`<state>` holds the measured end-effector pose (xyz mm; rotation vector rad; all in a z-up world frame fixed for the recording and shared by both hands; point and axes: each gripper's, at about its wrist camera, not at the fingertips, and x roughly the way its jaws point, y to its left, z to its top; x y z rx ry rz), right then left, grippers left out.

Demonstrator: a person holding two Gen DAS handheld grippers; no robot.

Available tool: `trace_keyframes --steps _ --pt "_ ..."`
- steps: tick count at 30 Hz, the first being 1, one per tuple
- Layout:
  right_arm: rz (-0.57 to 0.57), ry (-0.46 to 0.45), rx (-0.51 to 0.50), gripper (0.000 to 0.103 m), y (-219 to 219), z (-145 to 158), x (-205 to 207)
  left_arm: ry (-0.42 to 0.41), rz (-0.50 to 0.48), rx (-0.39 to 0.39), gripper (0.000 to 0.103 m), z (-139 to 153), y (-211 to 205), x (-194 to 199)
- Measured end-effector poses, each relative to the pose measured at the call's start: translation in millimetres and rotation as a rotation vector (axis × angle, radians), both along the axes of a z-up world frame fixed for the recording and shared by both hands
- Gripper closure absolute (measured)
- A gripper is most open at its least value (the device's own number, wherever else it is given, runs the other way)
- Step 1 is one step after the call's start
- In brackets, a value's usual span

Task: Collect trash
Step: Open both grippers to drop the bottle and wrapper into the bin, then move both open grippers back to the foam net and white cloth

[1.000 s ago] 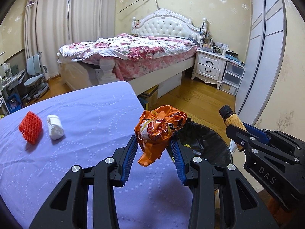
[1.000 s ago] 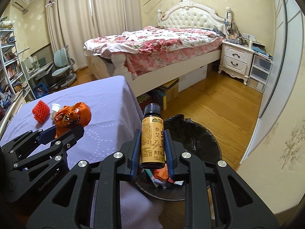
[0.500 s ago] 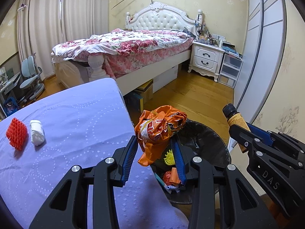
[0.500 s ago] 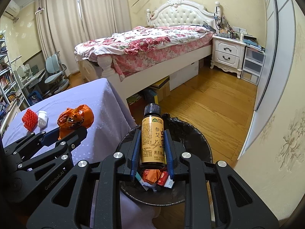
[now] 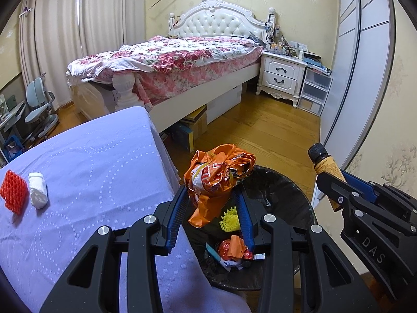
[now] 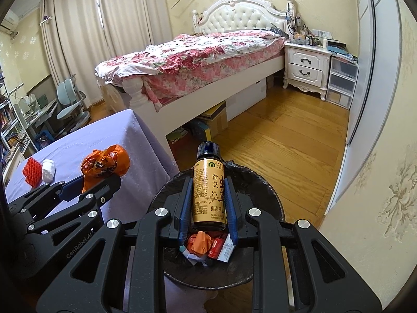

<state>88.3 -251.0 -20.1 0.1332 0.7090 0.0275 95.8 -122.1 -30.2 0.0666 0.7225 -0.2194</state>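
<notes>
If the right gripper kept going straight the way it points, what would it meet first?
Probably the trash bin: the right gripper, shut on the bottle, aims down into its opening, toward the wrappers inside.

Lilac-clothed table (image 5: pixel 99 161) bears red foam net (image 5: pixel 14 195), white wad (image 5: pixel 37 194).

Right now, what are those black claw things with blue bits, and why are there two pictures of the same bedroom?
They are two grabbers that a person holds, one in each hand. Each carries a small camera looking along its fingers, so you get one picture per hand. The left gripper is squeezing a crumpled orange wrapper. The right gripper is clamped on a small brown bottle with a black cap. Both hang over a trash bin lined with a black bag, with some rubbish already inside. On the table's purple cloth lie a red foam net and a white crumpled piece.
</notes>
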Motion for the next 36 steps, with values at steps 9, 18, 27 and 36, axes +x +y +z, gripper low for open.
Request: trace_keyframes --steps 9,18,27,36 --pt "-0.022 0.008 0.014 0.078 -5 -6 7 0.025 0.009 0.020 0.052 -9 -7 10" --pt "-0.064 0.003 0.009 0.054 -10 -9 6 -0.001 0.033 0.036 0.028 -8 -4 6" --pt "-0.089 0.005 0.000 0.035 -12 -10 2 -0.007 0.069 0.054 0.025 -5 7 1" --pt "-0.074 0.018 -0.008 0.030 0 -9 1 -0.015 0.134 0.054 0.023 0 34 -5"
